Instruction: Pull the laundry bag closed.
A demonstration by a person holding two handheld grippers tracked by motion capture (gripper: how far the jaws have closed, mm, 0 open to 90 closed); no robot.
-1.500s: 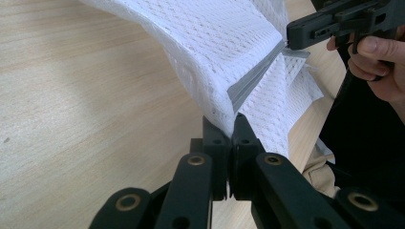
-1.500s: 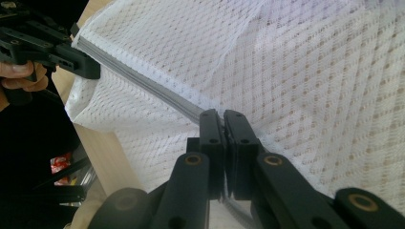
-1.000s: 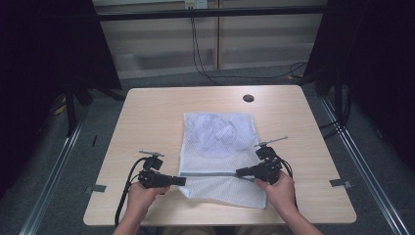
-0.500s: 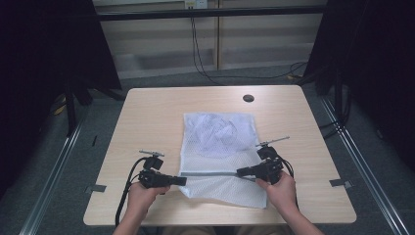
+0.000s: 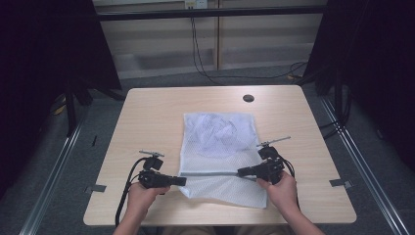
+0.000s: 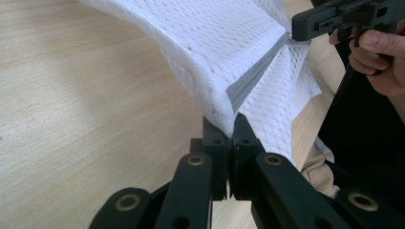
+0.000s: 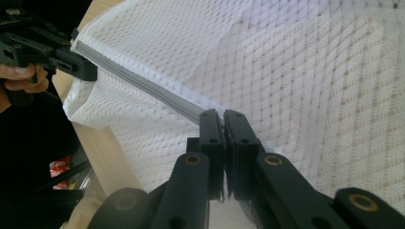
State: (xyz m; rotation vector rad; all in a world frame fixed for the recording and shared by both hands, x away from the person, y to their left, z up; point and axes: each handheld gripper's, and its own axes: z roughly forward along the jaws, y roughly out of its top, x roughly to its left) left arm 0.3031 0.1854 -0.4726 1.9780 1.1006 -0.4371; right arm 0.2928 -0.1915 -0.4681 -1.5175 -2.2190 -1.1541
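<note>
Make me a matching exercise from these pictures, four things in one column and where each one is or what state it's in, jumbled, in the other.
Things:
1. left gripper
2. right gripper
3. white mesh bag
4. dark round hole

Places or states:
A. in the tabletop at the far side, beyond the bag
B. shut on the bag at the zip's left end in the high view
C. lying on the middle of the table, a grey zip across its near part
D. shut on the zip line near the bag's right edge in the high view

Pairs: 1-B, 2-D, 3-C, 4-A
</note>
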